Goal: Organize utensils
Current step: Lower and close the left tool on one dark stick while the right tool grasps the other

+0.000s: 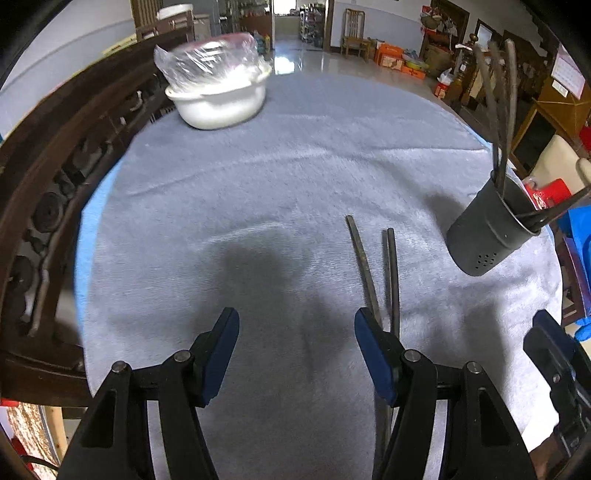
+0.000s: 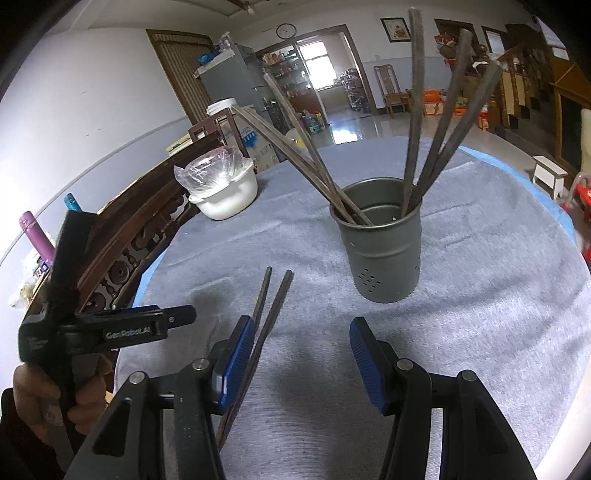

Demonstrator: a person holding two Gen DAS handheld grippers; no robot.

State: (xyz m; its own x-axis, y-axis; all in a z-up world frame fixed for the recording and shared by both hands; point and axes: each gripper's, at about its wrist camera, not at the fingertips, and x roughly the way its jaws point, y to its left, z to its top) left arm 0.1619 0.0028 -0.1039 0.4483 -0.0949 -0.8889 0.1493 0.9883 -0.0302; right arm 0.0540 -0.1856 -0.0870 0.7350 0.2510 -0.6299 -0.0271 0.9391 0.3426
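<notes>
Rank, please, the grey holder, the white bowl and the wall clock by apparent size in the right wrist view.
1. grey holder
2. white bowl, though it sits farther back
3. wall clock, far off, so true size is unsure

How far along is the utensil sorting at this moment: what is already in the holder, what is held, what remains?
Done: five chopsticks already stand in the metal holder. In hand: nothing; the left gripper and the right gripper are both open and empty above the grey cloth. Left: two loose chopsticks lie side by side on the cloth, not yet picked up.
</notes>
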